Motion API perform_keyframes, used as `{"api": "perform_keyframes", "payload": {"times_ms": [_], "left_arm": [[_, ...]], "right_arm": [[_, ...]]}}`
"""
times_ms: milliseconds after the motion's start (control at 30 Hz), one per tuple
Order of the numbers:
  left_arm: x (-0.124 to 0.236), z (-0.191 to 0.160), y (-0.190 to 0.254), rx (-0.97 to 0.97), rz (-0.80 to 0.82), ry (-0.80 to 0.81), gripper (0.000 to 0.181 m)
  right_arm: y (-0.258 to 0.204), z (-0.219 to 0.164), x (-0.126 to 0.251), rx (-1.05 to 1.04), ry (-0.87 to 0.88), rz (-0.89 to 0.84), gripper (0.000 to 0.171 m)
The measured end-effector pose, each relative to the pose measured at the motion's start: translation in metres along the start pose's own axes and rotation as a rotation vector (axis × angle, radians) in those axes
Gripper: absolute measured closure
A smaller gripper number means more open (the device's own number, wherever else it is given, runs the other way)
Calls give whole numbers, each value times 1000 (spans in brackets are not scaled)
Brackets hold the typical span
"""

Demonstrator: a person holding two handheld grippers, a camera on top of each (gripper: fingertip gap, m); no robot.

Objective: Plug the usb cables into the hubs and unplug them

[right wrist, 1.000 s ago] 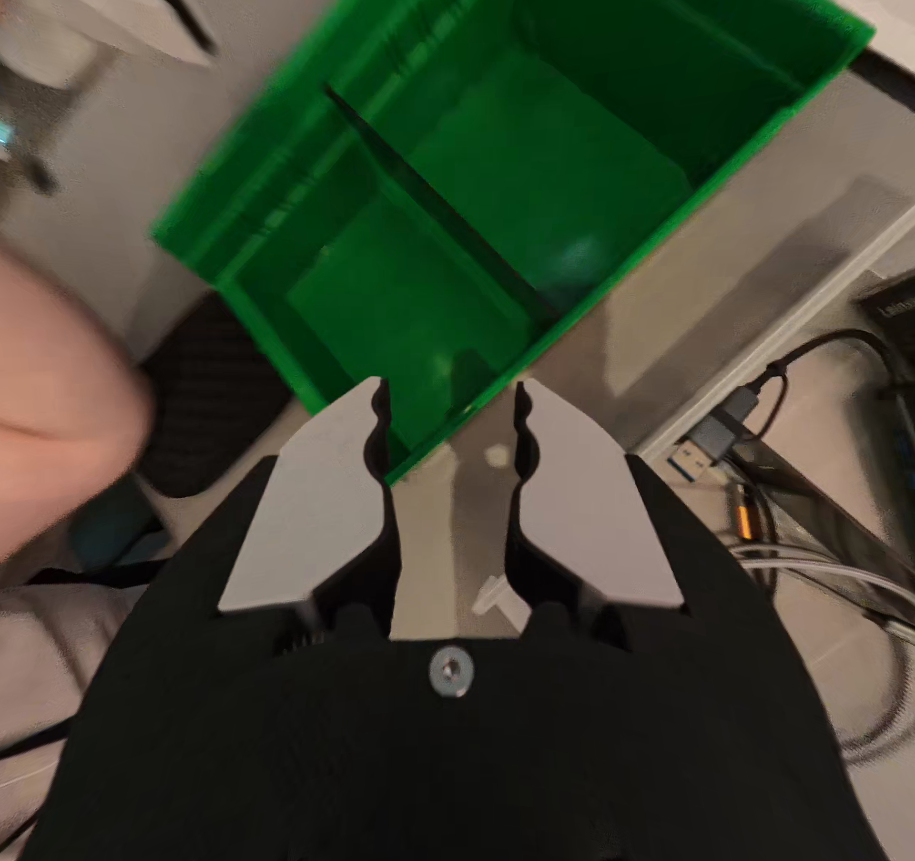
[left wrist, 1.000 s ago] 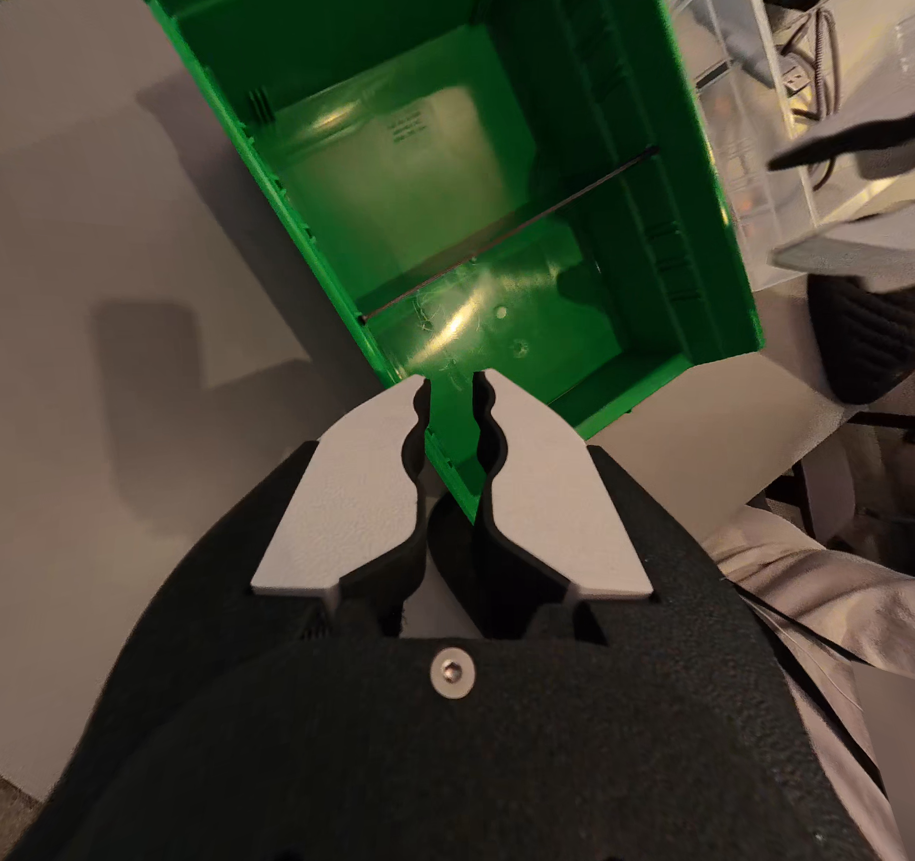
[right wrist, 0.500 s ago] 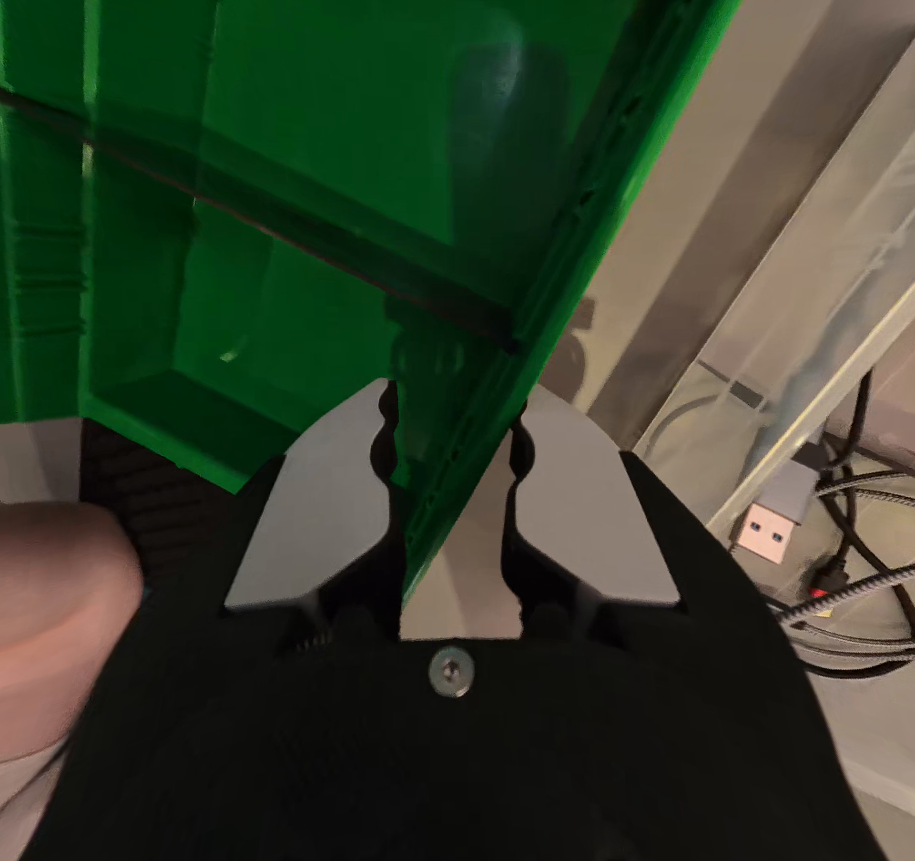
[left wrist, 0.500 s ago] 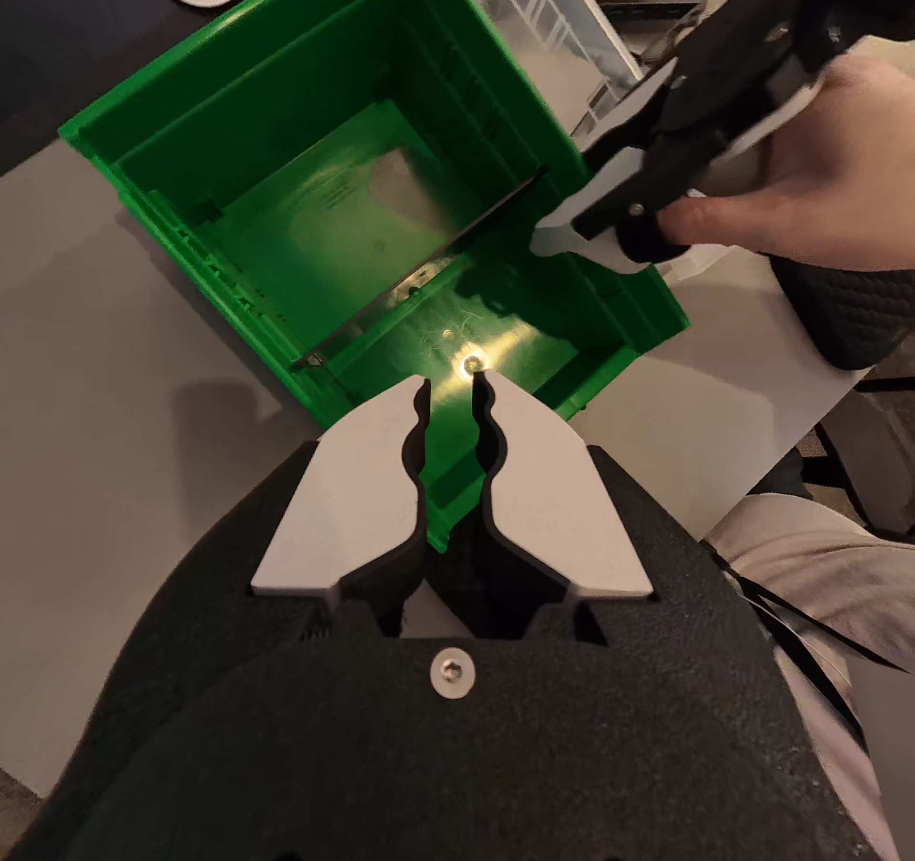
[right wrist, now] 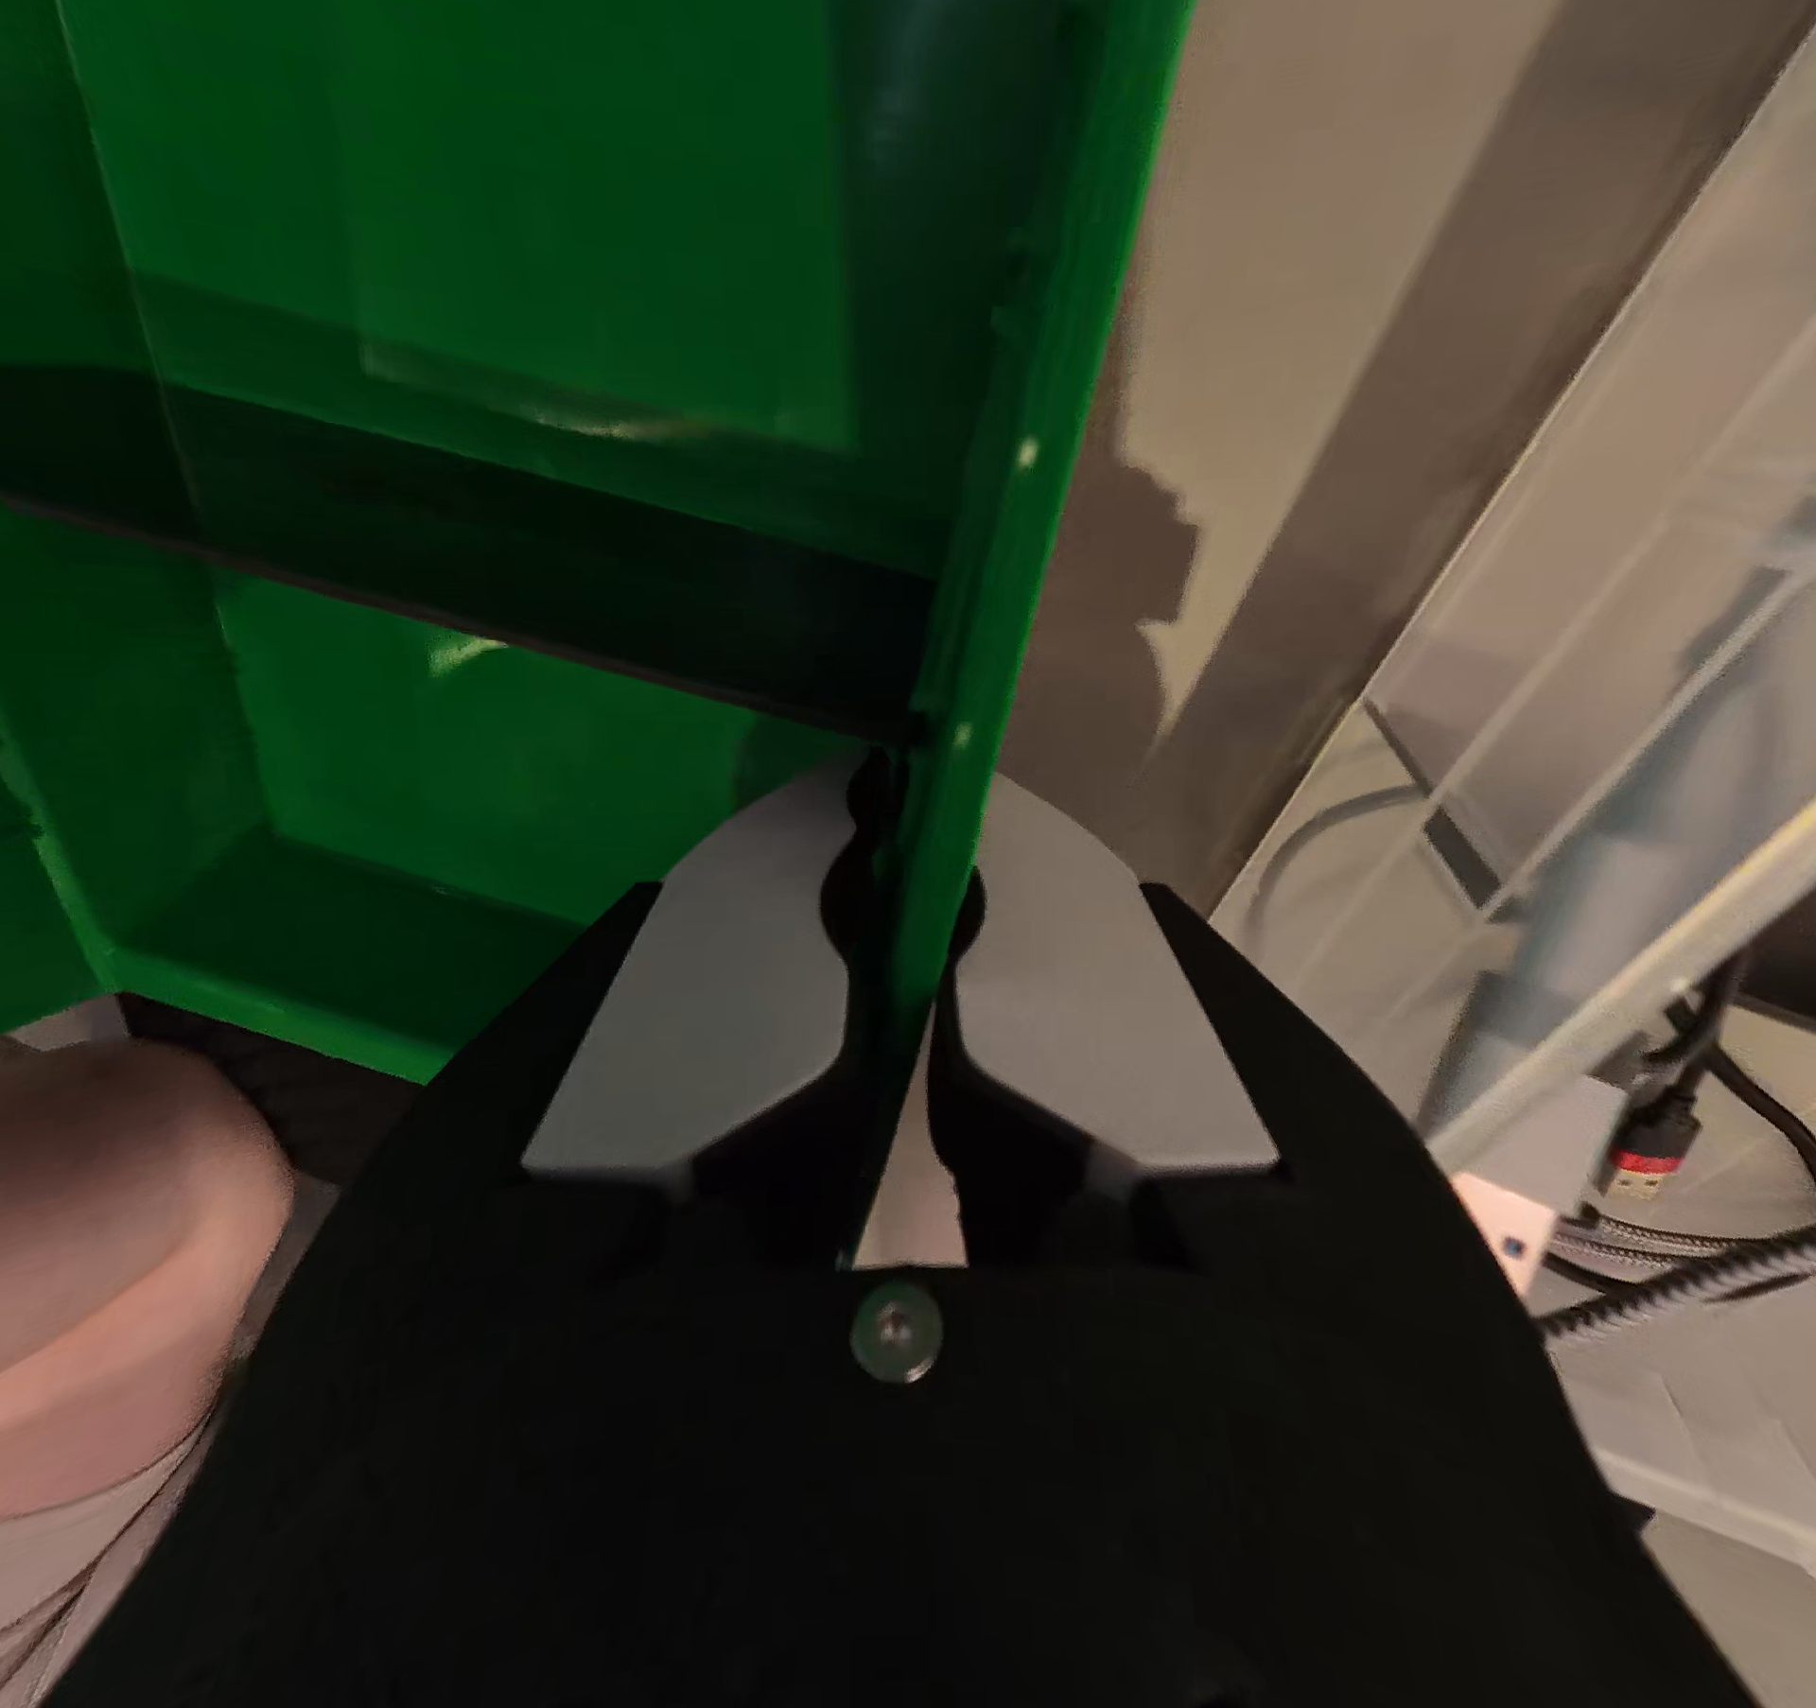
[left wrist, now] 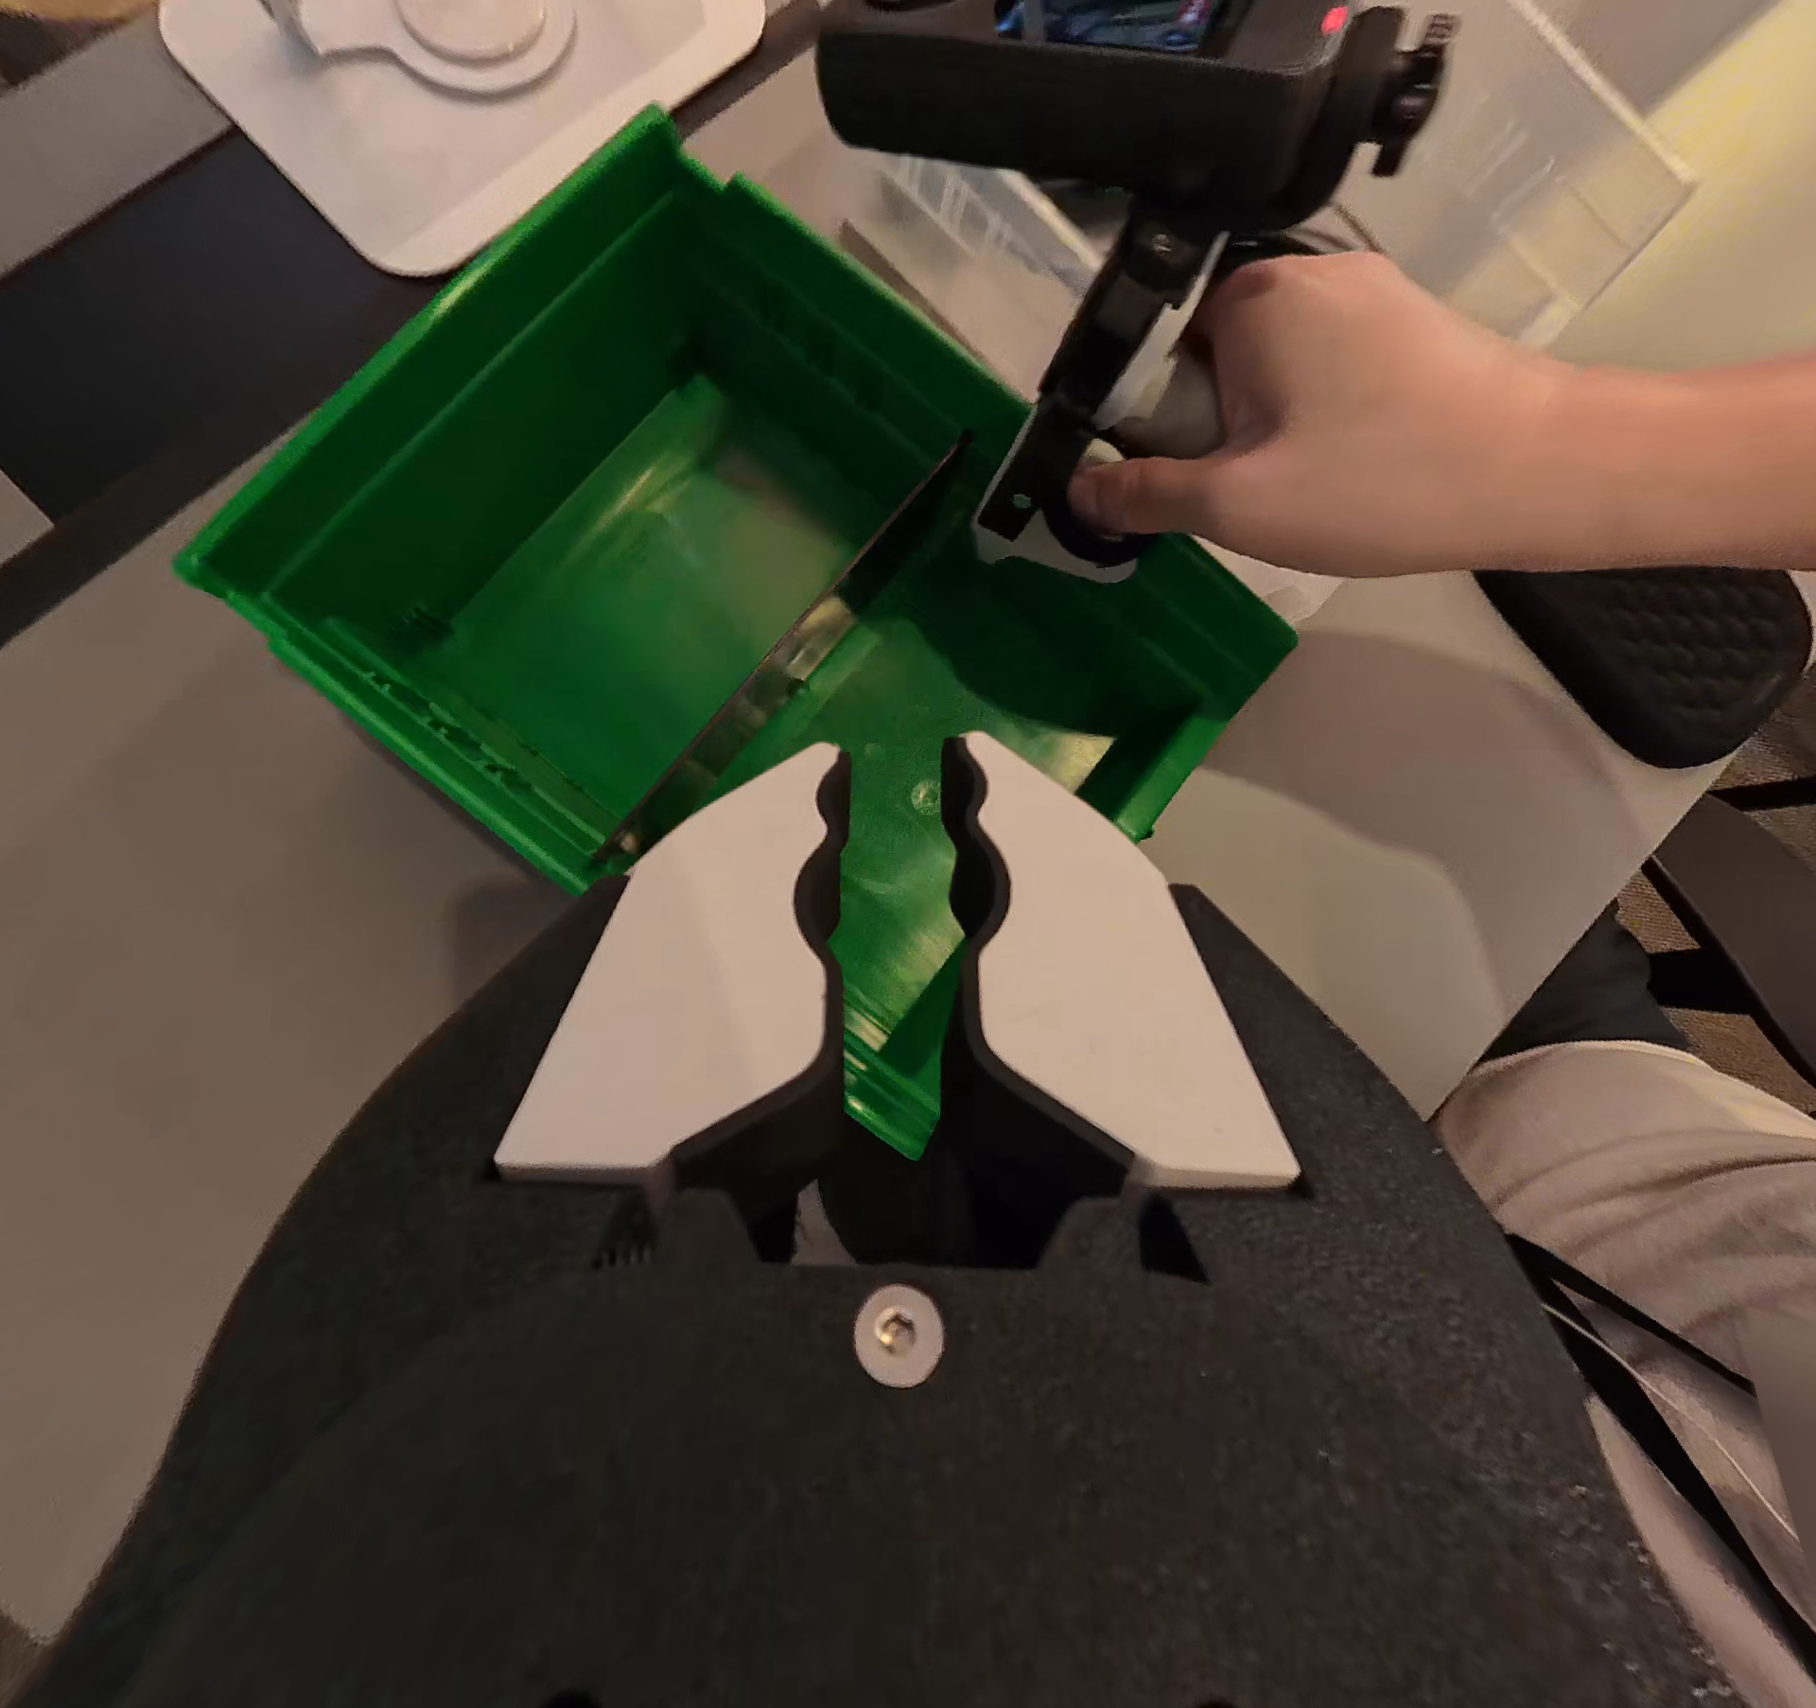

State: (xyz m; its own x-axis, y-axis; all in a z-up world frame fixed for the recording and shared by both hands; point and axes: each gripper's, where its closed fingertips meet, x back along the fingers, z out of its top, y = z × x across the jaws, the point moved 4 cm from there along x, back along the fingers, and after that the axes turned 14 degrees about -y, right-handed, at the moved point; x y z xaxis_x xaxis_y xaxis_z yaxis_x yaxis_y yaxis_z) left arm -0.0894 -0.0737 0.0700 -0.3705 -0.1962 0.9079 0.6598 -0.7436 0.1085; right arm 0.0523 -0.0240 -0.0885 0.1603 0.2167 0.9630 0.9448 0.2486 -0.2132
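An empty green bin with a thin dark divider sits tilted over the grey table. My left gripper is shut on the bin's near corner, which sticks in between the fingers. My right gripper is shut on the bin's side wall beside the divider's end. It also shows in the left wrist view, held by a hand at the bin's right wall. USB cables with a red and black plug lie at the lower right. No hub is clearly visible.
A clear plastic box stands right of the bin, with the cables by it. A white flat base lies behind the bin. A black chair armrest and the person's leg are off the table's right edge.
My right gripper came to the bin's side wall and closed on it. My left gripper kept its hold on the corner, and the bin swung round with it.
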Motion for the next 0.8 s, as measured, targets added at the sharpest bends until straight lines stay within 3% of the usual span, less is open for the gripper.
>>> {"api": "perform_keyframes", "payload": {"times_ms": [100,200,367,467,633,733,800], "left_arm": [[14,3,11,-37,-9,78,161],[51,7,21,-60,27,297,154],[125,-1,30,-24,165,801,138],[132,-8,31,2,207,817,124],[77,24,41,-58,-9,606,112],[9,62,44,-73,-124,428,111],[-43,93,39,-35,-93,388,107]], "right_arm": [[2,1,11,2,-21,30,164],[-1,1,37,48,-15,65,165],[13,-14,123,132,55,114,165],[61,-39,184,113,113,86,165],[184,-105,253,-62,269,-22,165],[262,-156,264,-224,375,-68,164],[311,-188,256,-360,417,-65,164]]}}
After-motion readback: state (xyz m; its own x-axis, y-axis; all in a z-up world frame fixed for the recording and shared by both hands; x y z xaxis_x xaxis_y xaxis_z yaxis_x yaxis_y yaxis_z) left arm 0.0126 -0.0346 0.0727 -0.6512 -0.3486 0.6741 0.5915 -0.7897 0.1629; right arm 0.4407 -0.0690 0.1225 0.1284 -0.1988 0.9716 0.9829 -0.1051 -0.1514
